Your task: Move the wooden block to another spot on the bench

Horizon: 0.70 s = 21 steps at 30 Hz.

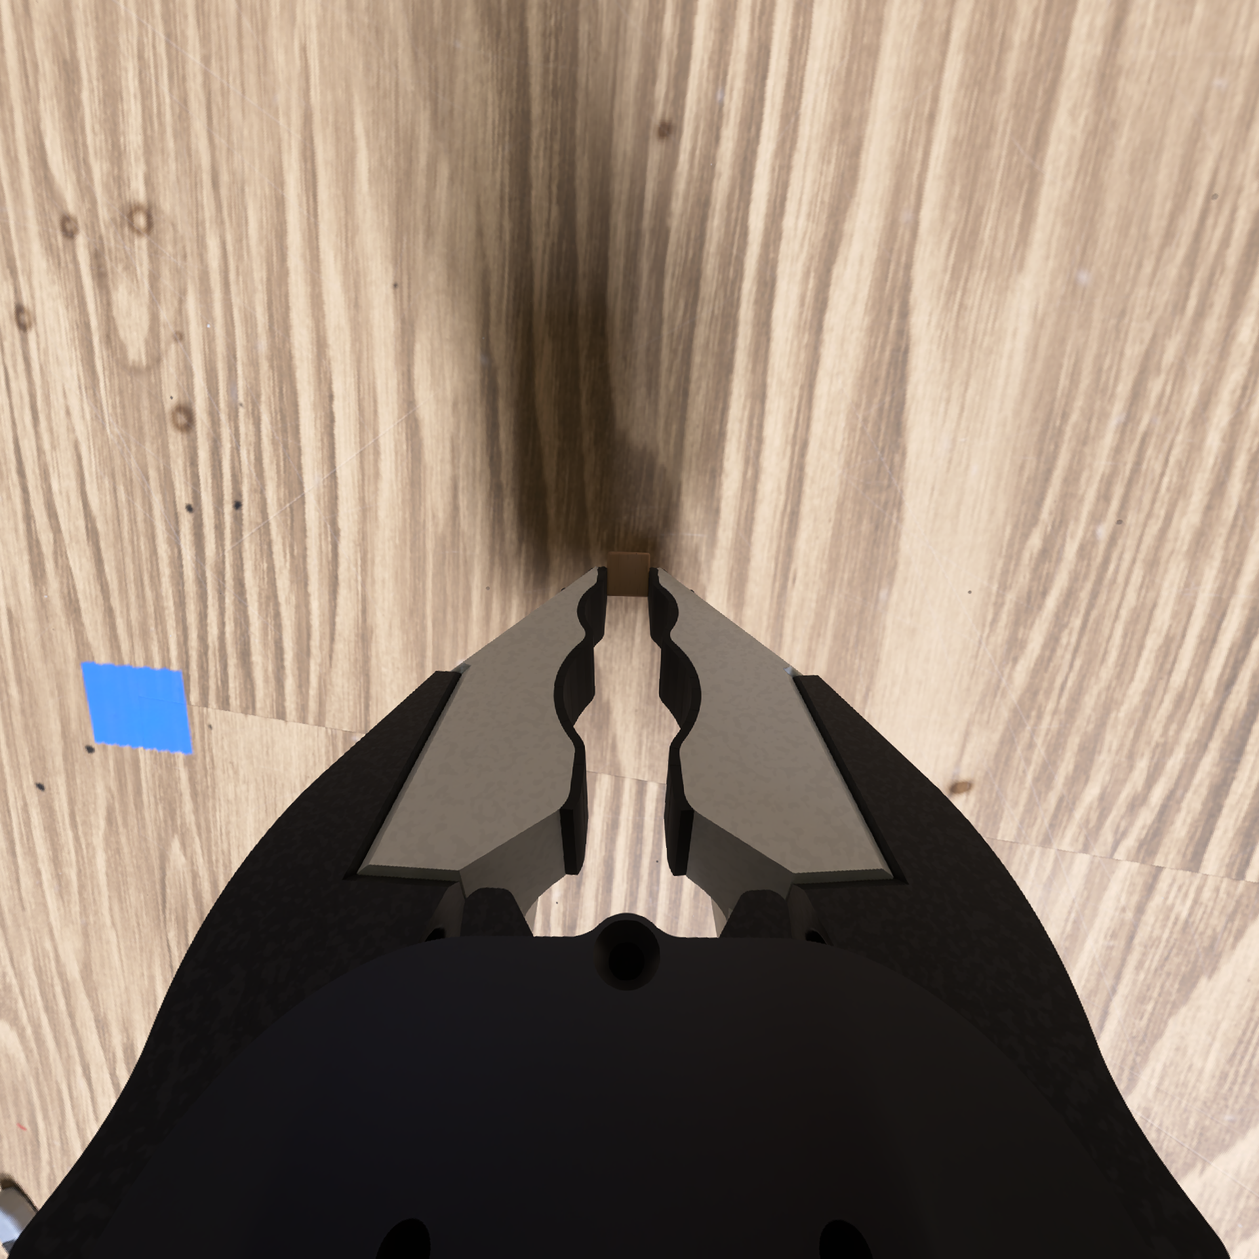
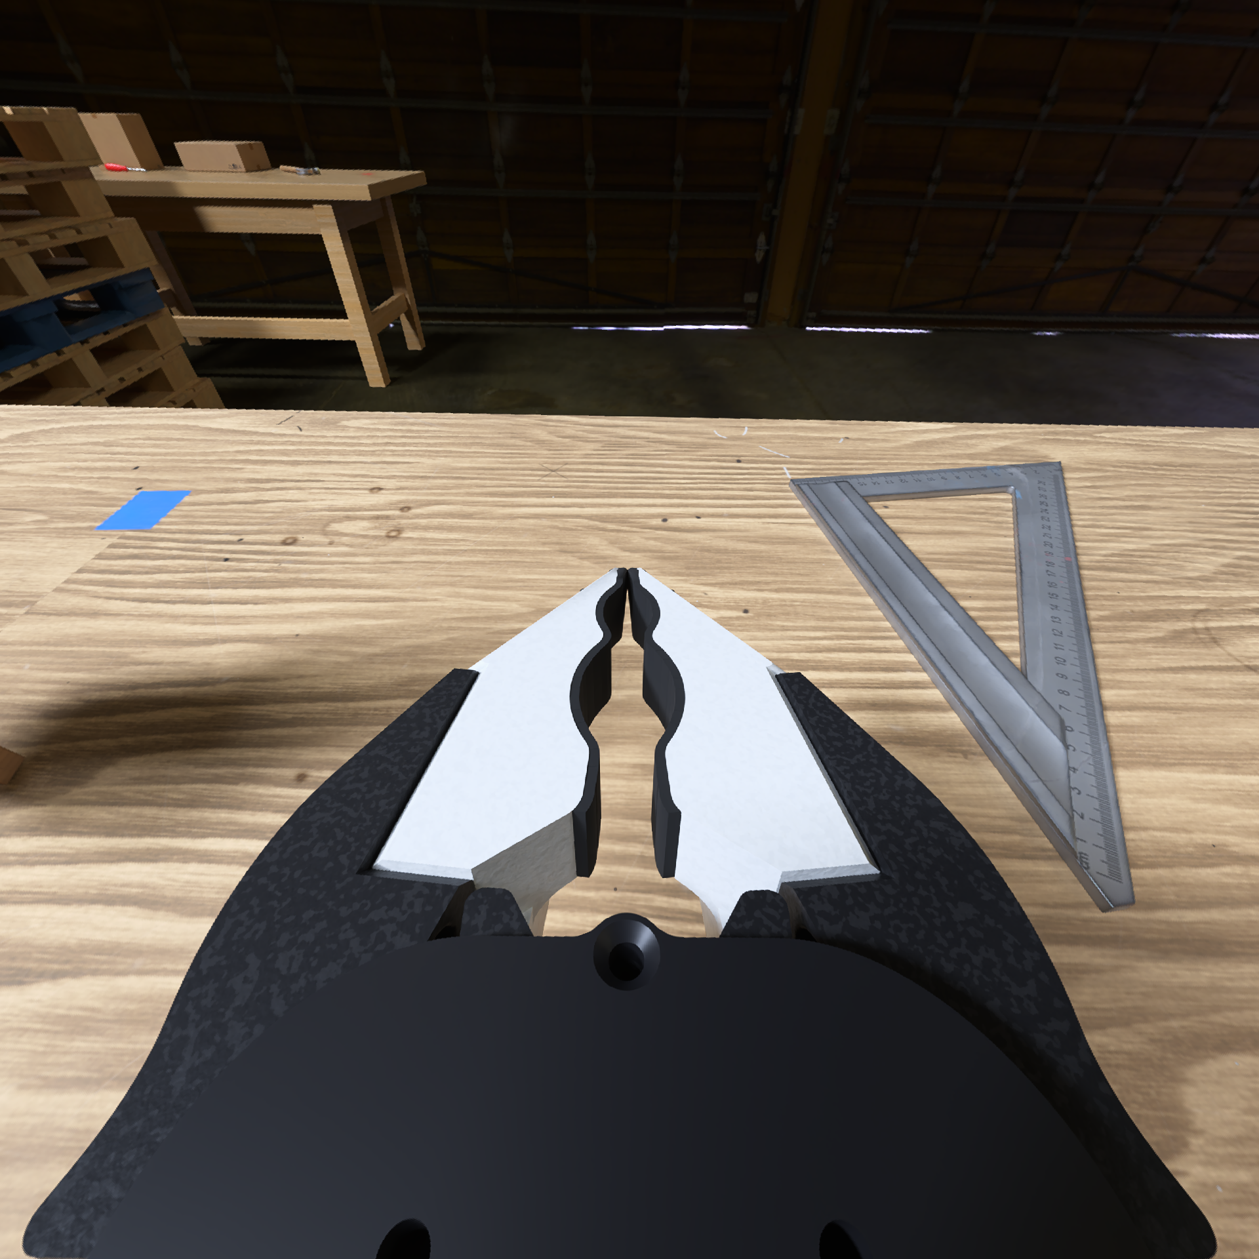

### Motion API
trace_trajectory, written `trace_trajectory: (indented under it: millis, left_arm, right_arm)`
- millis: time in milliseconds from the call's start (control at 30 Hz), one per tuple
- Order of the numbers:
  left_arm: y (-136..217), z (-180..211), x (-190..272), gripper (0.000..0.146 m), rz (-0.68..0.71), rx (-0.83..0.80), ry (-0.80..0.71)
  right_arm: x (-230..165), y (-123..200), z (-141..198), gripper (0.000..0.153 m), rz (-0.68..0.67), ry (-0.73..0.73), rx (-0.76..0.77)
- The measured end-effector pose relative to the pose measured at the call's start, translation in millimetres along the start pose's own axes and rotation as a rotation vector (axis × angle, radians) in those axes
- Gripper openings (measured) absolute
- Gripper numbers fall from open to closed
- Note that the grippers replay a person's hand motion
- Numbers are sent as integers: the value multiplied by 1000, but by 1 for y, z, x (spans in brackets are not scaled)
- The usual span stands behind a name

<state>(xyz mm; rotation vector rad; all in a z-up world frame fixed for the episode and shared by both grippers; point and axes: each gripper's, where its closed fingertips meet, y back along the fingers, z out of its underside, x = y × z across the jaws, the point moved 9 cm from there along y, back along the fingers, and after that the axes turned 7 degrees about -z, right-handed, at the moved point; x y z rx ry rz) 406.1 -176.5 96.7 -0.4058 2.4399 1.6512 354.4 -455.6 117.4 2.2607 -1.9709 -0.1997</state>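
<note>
While the left claw [image 1: 627,579] pinches the small brown wooden block [image 1: 627,571] at its tips, above the pale wood-grain worktop [image 1: 954,340], the right claw [image 2: 625,576] hovers closed and empty. Light, rigid and smooth-sided, the block likely suits flat-face gripping. A blue tape patch [image 1: 136,707] lies at nine o'clock.

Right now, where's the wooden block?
In the left wrist view, the wooden block sits between the left gripper fingertips, over the bench, right of the blue patch.
</note>
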Motion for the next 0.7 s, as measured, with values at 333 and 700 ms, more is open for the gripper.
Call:
trace_trajectory:
  millis: [333, 700]
  left_arm:
    - [1, 0, 1, 15, -1, 11, 4]
    - [48, 31, -11, 16, -66, 132, 168]
  right_arm:
    - [-1, -1, 1, 0, -10, -2, -5]
    - [-2, -1, 0, 0, -19, -5, -2]
